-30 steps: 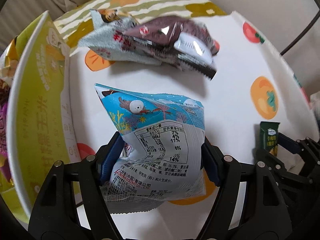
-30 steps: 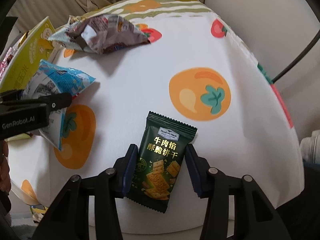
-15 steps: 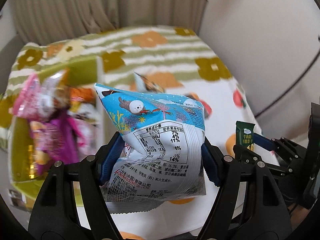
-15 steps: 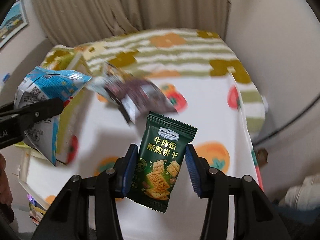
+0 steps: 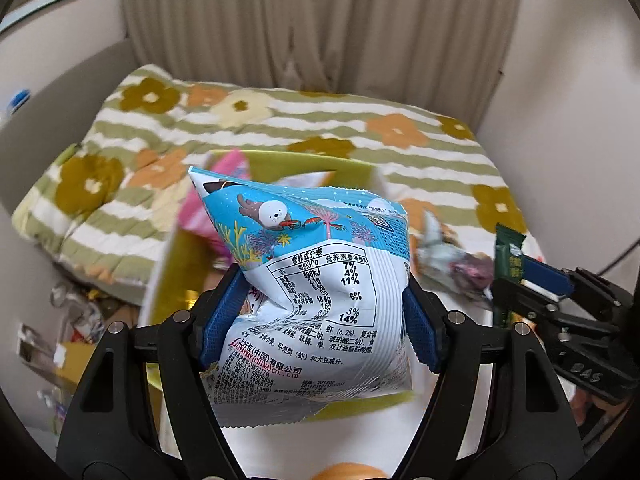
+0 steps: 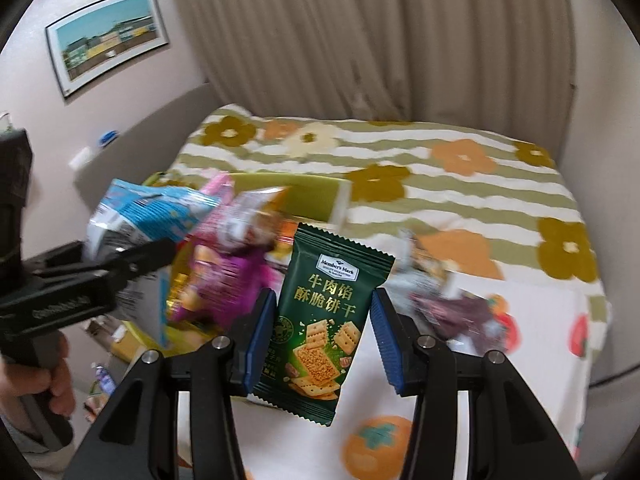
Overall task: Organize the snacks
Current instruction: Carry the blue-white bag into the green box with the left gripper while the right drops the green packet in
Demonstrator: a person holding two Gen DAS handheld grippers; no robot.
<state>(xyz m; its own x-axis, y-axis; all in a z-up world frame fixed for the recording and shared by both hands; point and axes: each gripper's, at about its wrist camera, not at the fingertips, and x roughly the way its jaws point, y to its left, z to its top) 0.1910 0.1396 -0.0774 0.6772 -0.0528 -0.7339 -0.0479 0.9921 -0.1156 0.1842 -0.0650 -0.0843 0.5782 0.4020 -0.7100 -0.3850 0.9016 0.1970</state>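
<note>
With both packets now lifted clear of the cloth, where a second ago they lay flat on it, the job has gone from picking to carrying. Nearest the lens, the left gripper [image 5: 320, 320] has its blue pads pressed into the sides of the blue shrimp-chip bag [image 5: 316, 280], crumpling its waist. The right gripper [image 6: 324, 332] is closed as far as it goes on the slim green cracker packet [image 6: 324, 312], which stands upright between the pads. In the right view the person's hand [image 6: 48, 376] wraps the left tool's handle at the lower left edge.

The view has swung up too: the yellow-green snack box [image 5: 276, 164] sits just behind the blue bag, with pink and purple packets [image 6: 228, 268] already heaped inside. My read is that both packets are heading for that box, so two more snacks are about to be sorted.

Still waiting on the white fruit-print cloth [image 6: 532, 360], near its far right corner, is a blurred dark-and-silver wrapper pile [image 6: 452, 300]. Beyond the cloth's far edge spreads the striped flower quilt [image 5: 280, 120]. Behind that hangs a beige pleated curtain [image 5: 320, 20], and a framed picture [image 6: 108, 36] is on the wall at upper left. Clutter on the floor at the left is too smeared to name.
</note>
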